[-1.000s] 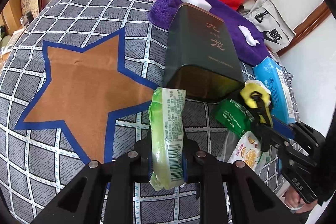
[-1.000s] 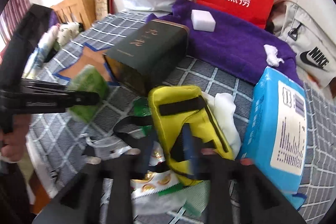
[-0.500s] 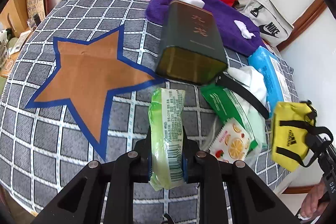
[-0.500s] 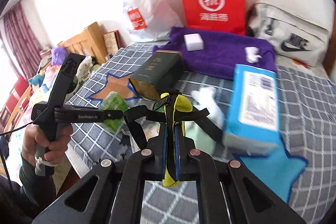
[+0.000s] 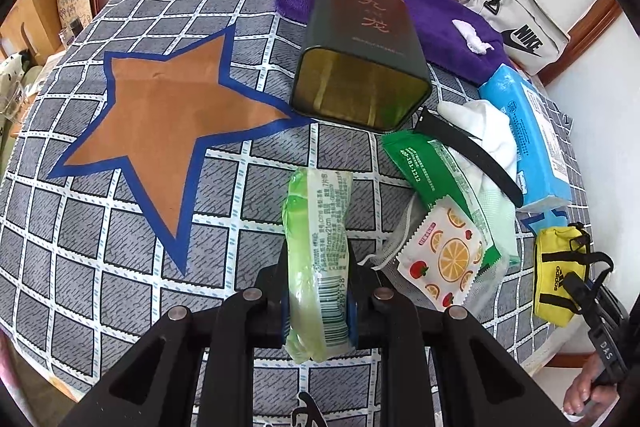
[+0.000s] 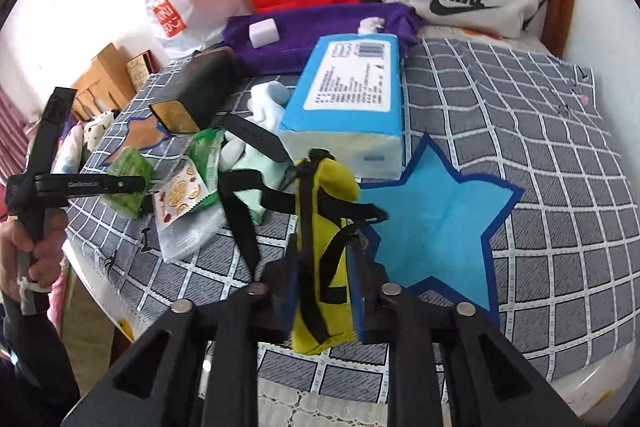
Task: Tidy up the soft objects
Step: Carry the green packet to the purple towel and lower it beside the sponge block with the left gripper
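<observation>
Checked cloth covers the table. Our left gripper clamps the green pack, long axis pointing far, toward the tin. Our right gripper clenches the yellow pouch near the blue star.

Both wrist views look steeply down along their jaws, close above the tabletop, sharing the dark tin and clutter.
</observation>
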`<state>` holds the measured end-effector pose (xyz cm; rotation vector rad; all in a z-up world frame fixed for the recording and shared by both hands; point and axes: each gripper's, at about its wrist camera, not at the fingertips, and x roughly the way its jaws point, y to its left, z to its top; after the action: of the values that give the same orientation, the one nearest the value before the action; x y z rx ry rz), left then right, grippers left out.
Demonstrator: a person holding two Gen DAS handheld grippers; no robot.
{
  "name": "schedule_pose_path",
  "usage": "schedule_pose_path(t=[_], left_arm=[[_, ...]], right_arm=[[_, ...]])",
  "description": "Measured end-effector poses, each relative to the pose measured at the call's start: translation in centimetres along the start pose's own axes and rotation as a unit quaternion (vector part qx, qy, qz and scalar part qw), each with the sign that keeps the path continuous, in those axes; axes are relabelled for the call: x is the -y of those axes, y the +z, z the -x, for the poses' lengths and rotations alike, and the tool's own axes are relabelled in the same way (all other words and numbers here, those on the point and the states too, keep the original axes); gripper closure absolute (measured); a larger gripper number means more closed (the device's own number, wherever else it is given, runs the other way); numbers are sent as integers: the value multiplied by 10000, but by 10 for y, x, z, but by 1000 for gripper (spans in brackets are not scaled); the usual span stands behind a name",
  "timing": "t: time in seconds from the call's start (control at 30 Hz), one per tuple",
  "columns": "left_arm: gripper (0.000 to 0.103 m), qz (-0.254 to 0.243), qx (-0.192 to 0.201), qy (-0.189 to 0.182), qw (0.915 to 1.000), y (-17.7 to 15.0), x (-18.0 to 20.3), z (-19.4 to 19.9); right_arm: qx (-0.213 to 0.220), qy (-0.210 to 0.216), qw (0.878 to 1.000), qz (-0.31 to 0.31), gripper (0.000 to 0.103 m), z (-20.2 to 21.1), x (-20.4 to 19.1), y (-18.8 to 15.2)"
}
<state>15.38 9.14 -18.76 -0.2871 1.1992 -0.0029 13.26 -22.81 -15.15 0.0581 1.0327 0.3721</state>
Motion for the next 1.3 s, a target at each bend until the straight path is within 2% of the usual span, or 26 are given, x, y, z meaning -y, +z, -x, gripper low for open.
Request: schedule_pose_path(t=[0.03, 0.23, 0.5, 0.87, 1.3], left_arm=[[84, -27, 33, 24, 10000, 0, 1, 3], [84, -74, 168, -16, 9998, 1, 9, 21], [84, -251, 556, -197, 9979, 14, 26, 53], [84, -362, 830, -391, 9951, 50, 44, 78], [84, -260, 916, -498, 9942, 105, 50, 73]], right_arm=[[56, 19, 10000, 47, 91, 1, -1, 0], [271, 163, 9995, 9, 93, 17, -1, 3], [588, 283, 9979, -25, 93, 43, 0, 23], [930, 400, 9949, -34, 93, 61, -2, 72], [1159, 351, 9926, 121, 93, 51, -8, 140]])
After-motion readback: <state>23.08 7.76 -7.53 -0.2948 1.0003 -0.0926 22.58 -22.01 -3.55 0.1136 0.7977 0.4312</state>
